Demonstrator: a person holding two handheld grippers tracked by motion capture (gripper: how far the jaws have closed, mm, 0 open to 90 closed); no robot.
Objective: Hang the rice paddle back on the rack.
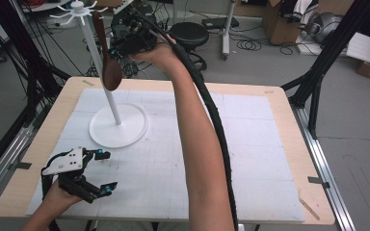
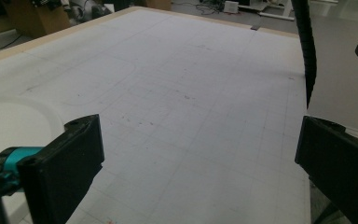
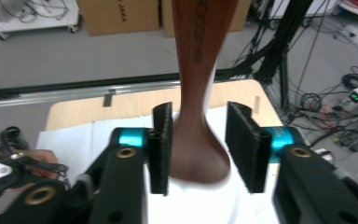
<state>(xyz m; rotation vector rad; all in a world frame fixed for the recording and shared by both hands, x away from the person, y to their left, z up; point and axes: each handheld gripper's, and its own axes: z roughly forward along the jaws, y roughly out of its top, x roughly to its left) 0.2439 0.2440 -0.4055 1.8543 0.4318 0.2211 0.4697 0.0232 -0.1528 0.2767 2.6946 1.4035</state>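
2 black jaws of the right gripper stand parted around the dark brown wooden spoon, which hangs from the white hook stand at 11 o'clock on the table. At 7 o'clock, the left gripper rests wide open, holding nothing.

The spoon between the jaws of my right tool is dark reddish-brown wood, smooth with a soft sheen, and the white stand it hangs against looks like smooth plastic. My jaws are matt black with finely ribbed pads, joined to glossy teal metal collars and brass-coloured rivets. My left tool carries a pale grey plate, and the bench is light raw-looking wood under a matt white gridded sheet, faintly scuffed.
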